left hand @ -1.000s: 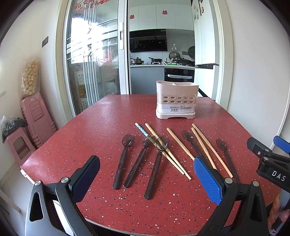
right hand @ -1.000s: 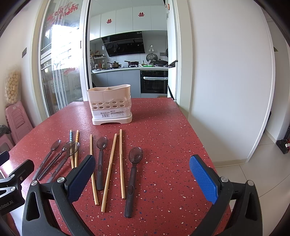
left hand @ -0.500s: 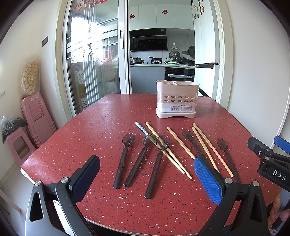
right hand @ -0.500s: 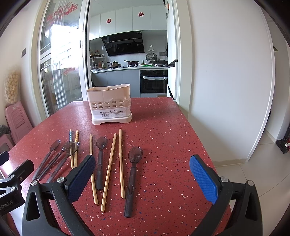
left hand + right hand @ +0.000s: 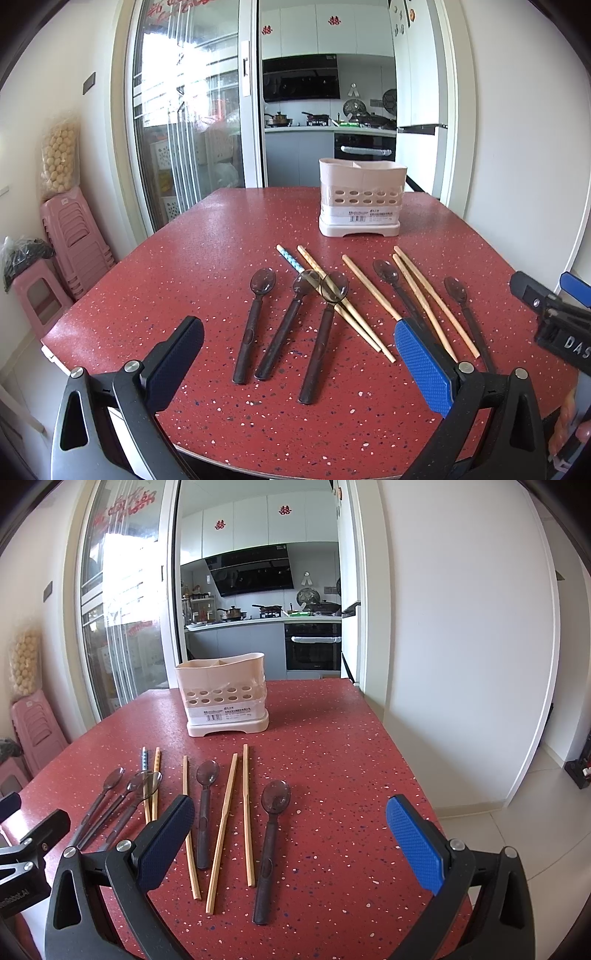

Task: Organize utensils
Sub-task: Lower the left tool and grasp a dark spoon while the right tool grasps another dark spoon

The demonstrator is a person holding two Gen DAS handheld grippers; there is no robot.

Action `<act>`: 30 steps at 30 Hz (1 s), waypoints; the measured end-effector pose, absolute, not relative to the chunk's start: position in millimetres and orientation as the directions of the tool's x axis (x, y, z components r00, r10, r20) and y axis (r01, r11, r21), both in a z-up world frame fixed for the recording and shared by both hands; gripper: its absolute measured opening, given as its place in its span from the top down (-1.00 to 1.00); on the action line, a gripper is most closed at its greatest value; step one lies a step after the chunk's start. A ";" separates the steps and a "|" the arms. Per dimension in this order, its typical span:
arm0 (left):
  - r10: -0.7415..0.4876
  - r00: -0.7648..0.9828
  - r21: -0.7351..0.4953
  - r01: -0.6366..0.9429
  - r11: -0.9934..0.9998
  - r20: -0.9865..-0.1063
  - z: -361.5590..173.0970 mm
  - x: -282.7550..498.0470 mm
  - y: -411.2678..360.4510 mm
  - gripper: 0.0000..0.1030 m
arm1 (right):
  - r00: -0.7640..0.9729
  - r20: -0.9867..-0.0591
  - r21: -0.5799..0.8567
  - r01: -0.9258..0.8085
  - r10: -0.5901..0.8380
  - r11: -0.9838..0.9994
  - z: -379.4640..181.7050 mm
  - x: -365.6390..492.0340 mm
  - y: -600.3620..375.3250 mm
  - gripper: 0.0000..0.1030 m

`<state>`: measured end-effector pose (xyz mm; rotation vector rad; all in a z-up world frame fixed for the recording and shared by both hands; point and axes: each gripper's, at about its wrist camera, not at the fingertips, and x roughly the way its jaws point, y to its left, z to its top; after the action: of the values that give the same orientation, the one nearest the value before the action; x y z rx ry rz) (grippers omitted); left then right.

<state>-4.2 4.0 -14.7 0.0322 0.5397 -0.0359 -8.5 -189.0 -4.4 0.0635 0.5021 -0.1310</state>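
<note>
Left tongs point(image 5: 299, 354) spread wide, empty, hovering above near edge of red speckled bench point(image 5: 184, 258). Right tongs point(image 5: 290, 834) likewise wide apart, nothing gripped.

Step in hand, by the look of it: the start, nothing picked yet. All utensils flat on bench: five dark translucent plastic spoons point(image 5: 255, 321) and six pale wooden chopsticks point(image 5: 221, 827), incl. one w/ blue patterned tip point(image 5: 290, 258). Beige perforated plastic utensil caddy point(image 5: 360, 199) upright at far side, well apart from the row; looks empty.

Next move likely calls for dropping onto one handle, closing, carrying to a caddy compartment. Third spoon overlaps a chopstick pair, so needs care.

Left view only: spoon-over-chopsticks crossing up close, pink stools by wall. Right view only: rightmost spoon point(image 5: 271, 845) lying clear, between the tongs, easy first pick; bench's right edge, floor beyond.
</note>
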 end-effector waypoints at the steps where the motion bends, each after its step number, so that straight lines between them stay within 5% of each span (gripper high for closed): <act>1: -0.026 0.851 0.022 0.044 0.999 -0.524 -15.6 -0.6 6.4 -1.00 | 0.866 -0.491 0.044 0.130 -0.092 0.991 -4.7 -6.2 -191.0 -1.00; 12: -0.036 0.704 0.010 0.062 0.998 -0.709 -23.0 92.2 65.1 -1.00 | 0.605 -0.793 0.113 0.029 0.073 0.993 -14.9 80.7 -213.5 -1.00; 20: -0.053 0.543 -0.013 0.076 0.997 -0.838 -54.5 145.4 78.0 -1.00 | 0.380 -0.916 0.156 0.051 0.125 0.986 -40.2 129.4 -215.0 -0.99; 30: -0.051 0.482 0.013 0.128 0.992 -0.875 -62.4 175.3 61.5 -0.99 | 0.225 -0.970 0.118 0.120 0.089 0.986 -73.5 157.3 -218.0 -0.40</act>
<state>175.3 61.5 -62.4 0.0800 1.0623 -0.1093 157.3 -218.0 -73.5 0.1818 1.3464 -0.0219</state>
